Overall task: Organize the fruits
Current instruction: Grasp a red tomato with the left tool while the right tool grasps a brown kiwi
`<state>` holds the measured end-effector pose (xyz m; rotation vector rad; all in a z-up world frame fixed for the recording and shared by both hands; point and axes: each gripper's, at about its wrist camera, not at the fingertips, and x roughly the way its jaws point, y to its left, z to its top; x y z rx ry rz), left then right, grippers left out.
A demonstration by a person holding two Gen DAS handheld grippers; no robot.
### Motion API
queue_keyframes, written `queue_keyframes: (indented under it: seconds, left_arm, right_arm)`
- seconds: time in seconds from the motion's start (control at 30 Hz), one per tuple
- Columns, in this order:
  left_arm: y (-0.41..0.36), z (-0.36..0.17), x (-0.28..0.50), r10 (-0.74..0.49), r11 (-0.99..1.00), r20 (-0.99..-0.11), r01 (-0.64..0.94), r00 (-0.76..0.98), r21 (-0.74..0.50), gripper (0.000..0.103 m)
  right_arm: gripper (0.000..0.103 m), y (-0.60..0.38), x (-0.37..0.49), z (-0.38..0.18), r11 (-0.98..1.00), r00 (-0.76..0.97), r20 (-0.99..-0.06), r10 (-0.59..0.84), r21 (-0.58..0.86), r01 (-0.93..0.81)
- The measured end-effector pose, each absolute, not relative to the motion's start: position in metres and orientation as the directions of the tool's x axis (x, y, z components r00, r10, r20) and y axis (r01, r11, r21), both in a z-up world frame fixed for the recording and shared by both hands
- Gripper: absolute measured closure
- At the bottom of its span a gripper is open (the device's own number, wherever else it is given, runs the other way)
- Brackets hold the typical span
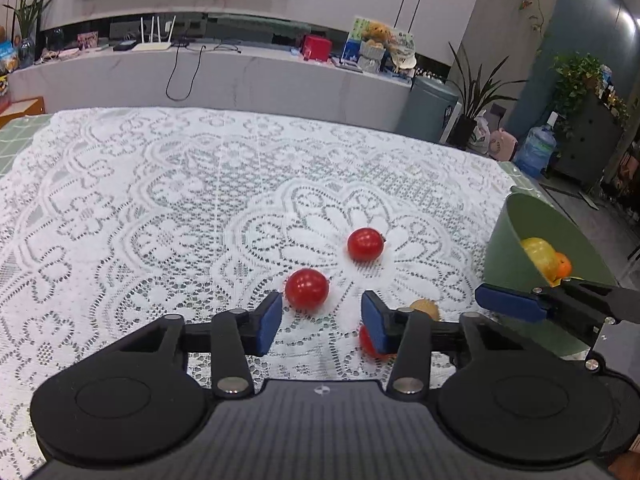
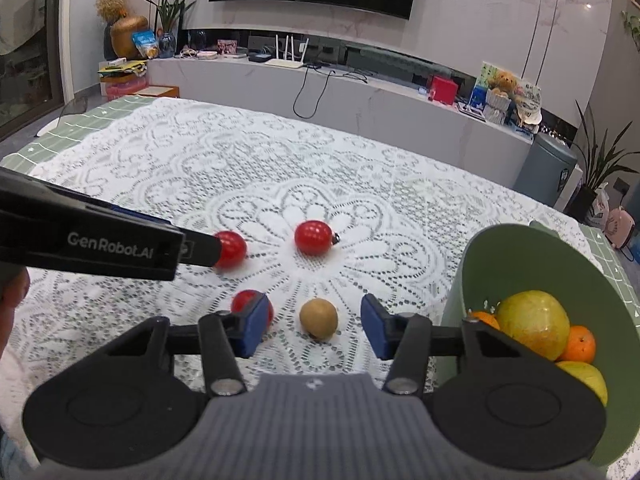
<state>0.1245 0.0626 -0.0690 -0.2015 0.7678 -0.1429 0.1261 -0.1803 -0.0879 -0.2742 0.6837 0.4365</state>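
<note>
Red tomatoes [image 1: 307,290] look smooth, light, easily bruised: pinch gently at the widest part. Left gripper [image 1: 320,320] jaws part-open, empty. Right gripper [image 2: 313,328] jaws straddle the firmer kiwi [image 2: 319,318] without touching.

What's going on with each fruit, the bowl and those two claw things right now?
Left gripper: open, empty, a tomato just ahead.
Right gripper: open, brown fruit between its fingers, not pinched.
Brown fruit: resting on the cloth.
Three red tomatoes: loose on the cloth, apart.
Green bowl: tilted, holding a large yellow-green fruit and oranges.
</note>
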Motion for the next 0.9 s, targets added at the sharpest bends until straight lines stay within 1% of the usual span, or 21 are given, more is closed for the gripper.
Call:
queue_keyframes:
  seconds: [0.07, 0.1, 0.33, 0.57, 0.7, 0.8, 0.9]
  left_arm:
    - [0.063, -0.073, 0.128, -0.2, 0.971, -0.682, 0.049, 0.703, -0.235, 0.056]
    - [0.064, -0.075, 0.13, -0.201, 0.971, -0.685, 0.047, 0.7, -0.236, 0.058]
    - [0.065, -0.083, 0.145, -0.194, 0.972, -0.699, 0.041, 0.688, -0.229, 0.06]
    - [0.064, -0.09, 0.158, -0.187, 0.975, -0.714, 0.04, 0.674, -0.218, 0.06]
    - [0.064, -0.093, 0.164, -0.197, 0.973, -0.719, 0.043, 0.667, -0.227, 0.06]
    - [0.06, -0.093, 0.166, -0.205, 0.973, -0.721, 0.057, 0.662, -0.224, 0.067]
    - [0.059, -0.094, 0.166, -0.207, 0.973, -0.726, 0.057, 0.656, -0.226, 0.069]
  right_arm:
    - [0.066, -0.18, 0.13, -0.092, 0.873, 0.684, -0.669, 0.291, -0.107, -0.477]
    - [0.068, -0.181, 0.132, -0.093, 0.872, 0.681, -0.672, 0.291, -0.106, -0.478]
    - [0.069, -0.181, 0.144, -0.101, 0.872, 0.658, -0.689, 0.305, -0.076, -0.484]
    - [0.078, -0.18, 0.152, -0.108, 0.872, 0.633, -0.706, 0.317, -0.044, -0.487]
    - [0.08, -0.18, 0.154, -0.111, 0.874, 0.624, -0.713, 0.32, -0.032, -0.484]
    - [0.08, -0.181, 0.154, -0.112, 0.873, 0.623, -0.713, 0.323, -0.028, -0.486]
    - [0.08, -0.182, 0.154, -0.112, 0.874, 0.622, -0.713, 0.325, -0.025, -0.485]
